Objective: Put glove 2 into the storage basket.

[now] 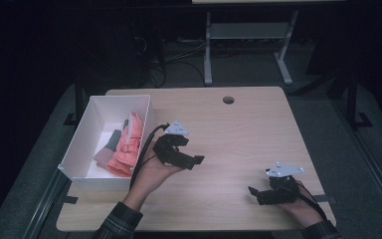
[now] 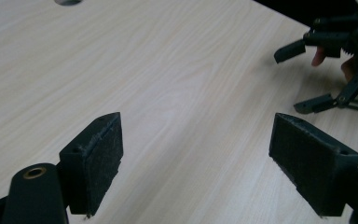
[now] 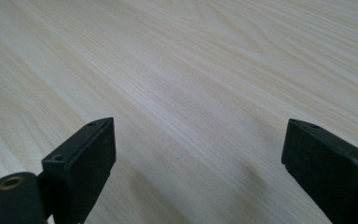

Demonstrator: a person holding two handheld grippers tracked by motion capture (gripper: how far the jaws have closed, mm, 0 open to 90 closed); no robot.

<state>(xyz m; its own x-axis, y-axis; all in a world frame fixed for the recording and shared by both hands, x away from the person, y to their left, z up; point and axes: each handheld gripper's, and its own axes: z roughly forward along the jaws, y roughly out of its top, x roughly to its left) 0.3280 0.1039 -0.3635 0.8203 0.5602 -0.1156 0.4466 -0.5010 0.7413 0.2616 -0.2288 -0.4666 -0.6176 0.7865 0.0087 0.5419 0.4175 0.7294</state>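
High view: the left hand-held gripper hovers over the pale wooden surface, jaws spread and empty. Just to its left sits a white rectangular box holding a coral-pink fabric glove and a grey cloth piece. The right hand-held gripper rests low, well apart from the box.

Left gripper view: spread jaws over bare wood, the right hand-held gripper beyond them.

Right gripper view: jaws wide apart, nothing between

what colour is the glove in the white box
Coral pink glove, lying in the box; the high view shows it best.
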